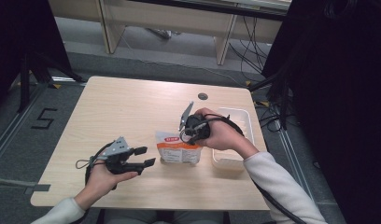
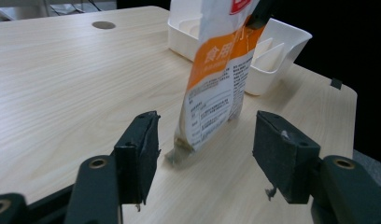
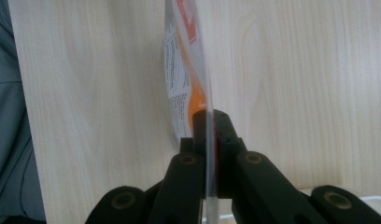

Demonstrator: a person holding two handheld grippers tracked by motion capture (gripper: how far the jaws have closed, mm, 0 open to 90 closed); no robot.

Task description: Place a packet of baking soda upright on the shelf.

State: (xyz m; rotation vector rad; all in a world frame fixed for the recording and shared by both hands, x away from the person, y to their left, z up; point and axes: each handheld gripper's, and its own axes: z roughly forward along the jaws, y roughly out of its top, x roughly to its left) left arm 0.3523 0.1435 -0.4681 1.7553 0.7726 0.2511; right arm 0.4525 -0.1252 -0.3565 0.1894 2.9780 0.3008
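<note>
A white and orange printed pouch (image 1: 178, 148) stands on the wooden table (image 1: 132, 107), its bottom corner touching the top. My right gripper (image 1: 188, 135) is shut on the pouch's upper edge, and its own view shows the pouch (image 3: 186, 84) edge-on, pinched between the two black jaws (image 3: 209, 140). My left gripper (image 1: 144, 156) is open near the table's front left, pointing at the pouch from a short distance. In the left gripper view the pouch (image 2: 221, 79) hangs upright beyond the spread jaws (image 2: 205, 161), with nothing between them.
A white plastic tray (image 1: 240, 122) sits at the table's right side, behind the right hand; its divided compartments (image 2: 272, 51) lie just past the pouch. A round cable hole (image 1: 202, 96) is at the far middle. Dark curtains and cables surround the table.
</note>
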